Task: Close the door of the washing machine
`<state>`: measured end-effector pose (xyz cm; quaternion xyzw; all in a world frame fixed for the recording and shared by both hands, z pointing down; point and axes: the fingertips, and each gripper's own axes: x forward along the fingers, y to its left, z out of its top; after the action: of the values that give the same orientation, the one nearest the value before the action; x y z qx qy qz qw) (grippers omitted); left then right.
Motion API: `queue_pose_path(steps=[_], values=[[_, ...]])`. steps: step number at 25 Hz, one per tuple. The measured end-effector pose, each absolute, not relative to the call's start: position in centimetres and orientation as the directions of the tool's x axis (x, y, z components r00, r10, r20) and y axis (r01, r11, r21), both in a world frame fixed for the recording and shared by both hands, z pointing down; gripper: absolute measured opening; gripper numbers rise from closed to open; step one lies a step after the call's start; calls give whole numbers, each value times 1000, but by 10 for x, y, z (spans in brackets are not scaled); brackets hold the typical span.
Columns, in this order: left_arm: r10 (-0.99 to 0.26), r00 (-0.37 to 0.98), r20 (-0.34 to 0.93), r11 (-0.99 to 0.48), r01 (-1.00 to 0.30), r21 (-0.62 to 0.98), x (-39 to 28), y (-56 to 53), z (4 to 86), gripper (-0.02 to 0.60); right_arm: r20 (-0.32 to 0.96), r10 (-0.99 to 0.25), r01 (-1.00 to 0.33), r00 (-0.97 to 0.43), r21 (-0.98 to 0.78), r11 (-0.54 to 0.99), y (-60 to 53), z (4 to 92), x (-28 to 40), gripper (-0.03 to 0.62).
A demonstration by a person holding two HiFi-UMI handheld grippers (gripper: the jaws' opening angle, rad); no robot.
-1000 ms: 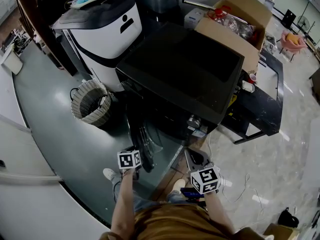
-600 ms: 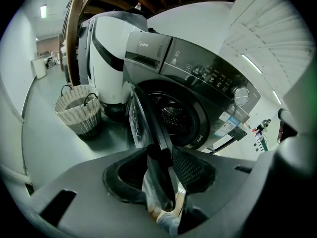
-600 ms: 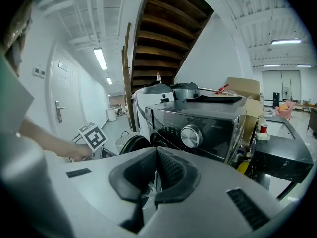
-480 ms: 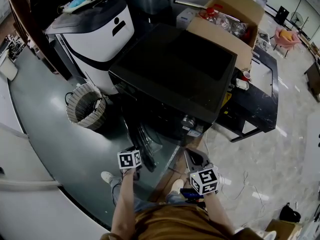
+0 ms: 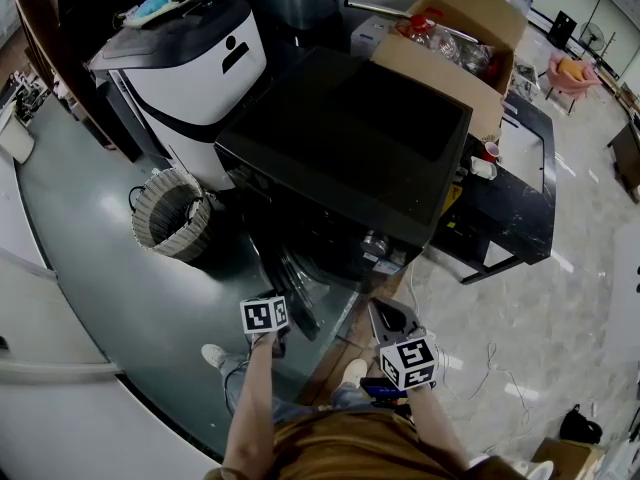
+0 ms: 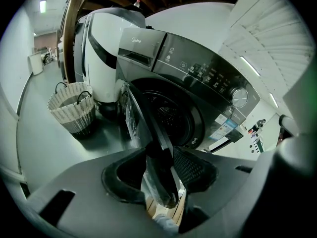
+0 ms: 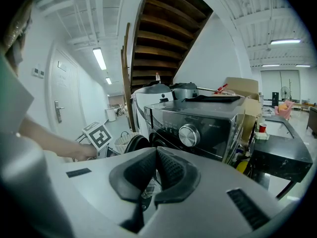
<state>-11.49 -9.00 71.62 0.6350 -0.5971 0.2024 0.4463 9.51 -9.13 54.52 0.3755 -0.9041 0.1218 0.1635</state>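
The dark front-loading washing machine stands ahead of me with its round door swung out toward me, partly open. In the left gripper view the door runs edge-on in front of the drum opening. My left gripper straddles the door's edge and its jaws are opening; the left pad stands clear of the edge. In the head view that left gripper is at the door's outer edge. My right gripper is shut with nothing in it and hangs back to the right of the door, facing the machine's control knob.
A wicker basket sits on the floor left of the machine, beside a white appliance. An open cardboard box and a low black table stand on the right. The person's shoes are just below the door.
The left gripper has shifted slightly toward the machine along with the door's edge, and the door stands a little nearer the machine. The right gripper has stayed put.
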Motion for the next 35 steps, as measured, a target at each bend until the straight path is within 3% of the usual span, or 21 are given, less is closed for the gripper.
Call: queue_pose_path(steps=[35], values=[[-574, 349, 741, 63, -883, 465, -51, -162, 714, 213, 387, -694, -779, -607, -119, 615, -115, 548, 140, 11]])
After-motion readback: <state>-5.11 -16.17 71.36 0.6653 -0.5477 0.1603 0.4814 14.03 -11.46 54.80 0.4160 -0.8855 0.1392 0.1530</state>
